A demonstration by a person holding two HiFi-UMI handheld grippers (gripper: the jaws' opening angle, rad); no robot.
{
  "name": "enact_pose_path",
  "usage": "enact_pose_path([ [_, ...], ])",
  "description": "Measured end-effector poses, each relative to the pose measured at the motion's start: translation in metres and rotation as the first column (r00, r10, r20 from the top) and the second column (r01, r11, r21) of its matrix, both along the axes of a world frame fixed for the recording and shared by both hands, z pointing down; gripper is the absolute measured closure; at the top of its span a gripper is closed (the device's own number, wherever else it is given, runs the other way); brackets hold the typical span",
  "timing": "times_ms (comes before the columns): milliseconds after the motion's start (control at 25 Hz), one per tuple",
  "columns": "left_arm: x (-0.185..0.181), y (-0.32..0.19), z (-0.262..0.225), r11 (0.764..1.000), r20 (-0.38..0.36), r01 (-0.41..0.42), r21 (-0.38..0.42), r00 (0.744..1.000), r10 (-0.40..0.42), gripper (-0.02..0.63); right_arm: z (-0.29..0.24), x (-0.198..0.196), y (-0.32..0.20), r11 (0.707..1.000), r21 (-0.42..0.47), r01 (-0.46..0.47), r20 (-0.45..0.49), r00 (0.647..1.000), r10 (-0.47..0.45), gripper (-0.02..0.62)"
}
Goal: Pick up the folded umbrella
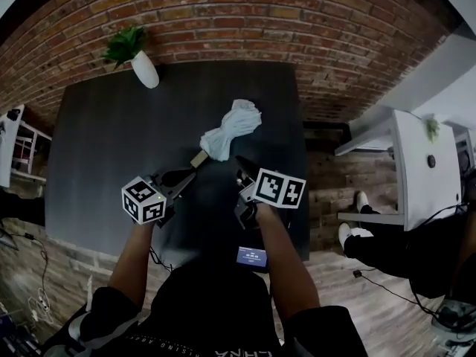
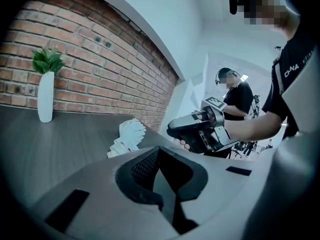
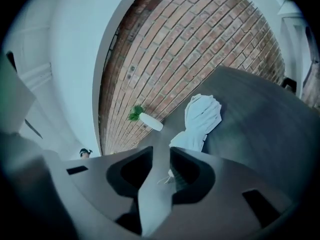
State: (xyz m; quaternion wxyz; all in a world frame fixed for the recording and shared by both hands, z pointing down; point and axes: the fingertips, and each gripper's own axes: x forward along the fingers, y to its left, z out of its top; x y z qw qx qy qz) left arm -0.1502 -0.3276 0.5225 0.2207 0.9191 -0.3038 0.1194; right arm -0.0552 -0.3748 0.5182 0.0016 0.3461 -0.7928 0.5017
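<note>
Folded umbrella (image 1: 232, 129) lies on the dark table (image 1: 104, 162), about mid-table. Its pale bunched canopy points toward the brick wall (image 1: 245, 21), and its wooden handle end (image 1: 199, 158) points back toward the person. It is flat on the surface, not lifted, and nothing is gripping it. Both grippers are at the near side of the table, 1 on each side of the handle end. The left gripper (image 1: 190, 173) is just beside the handle, tips aimed at it; cannot tell if they touch. In the left gripper view its jaws meet along 1 line with no gap, clenched on nothing, and the umbrella sits ahead of them and apart. The right gripper (image 1: 240, 162) is just right of the handle, near the lower end of the canopy. In the right gripper view its jaws stand slightly apart with a strip of table showing between the pads, so it is released and not grasping anything. The umbrella is beyond its tips there. A thin pale thread-like bit shows by 1 pad; cannot tell what it is. A white vase (image 1: 145, 69) with a green plant stands at the far left of the table by the wall, well apart from the umbrella. A 2nd person (image 2: 235, 96) is visible in the background of the left gripper view.
</note>
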Motion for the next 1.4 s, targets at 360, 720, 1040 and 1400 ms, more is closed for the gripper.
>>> enact_pose_path([
  [360, -0.012, -0.058, 0.035, 0.999, -0.012, 0.009, -0.044, 1.0, -0.01, 0.603, 0.057, -0.009, -0.059, 0.975, -0.171, -0.144, -0.046, 0.989, 0.138, 0.375],
  [720, -0.009, -0.098, 0.064, 0.998, 0.007, -0.007, -0.068, 1.0, 0.008, 0.601, 0.101, -0.012, -0.1, 0.914, -0.273, -0.3, -0.225, 0.944, 0.243, 0.321],
  [1040, -0.007, -0.127, 0.07, 0.999, 0.034, 0.029, -0.037, 0.999, -0.028, 0.6, 0.115, -0.018, -0.116, 0.908, -0.23, -0.349, -0.414, 0.88, 0.233, 0.275],
  [1400, -0.012, -0.15, 0.082, 0.995, 0.073, 0.082, -0.052, 0.994, -0.078, 0.6, 0.109, -0.023, -0.121, 0.907, -0.112, -0.407, -0.537, 0.793, 0.289, 0.275],
])
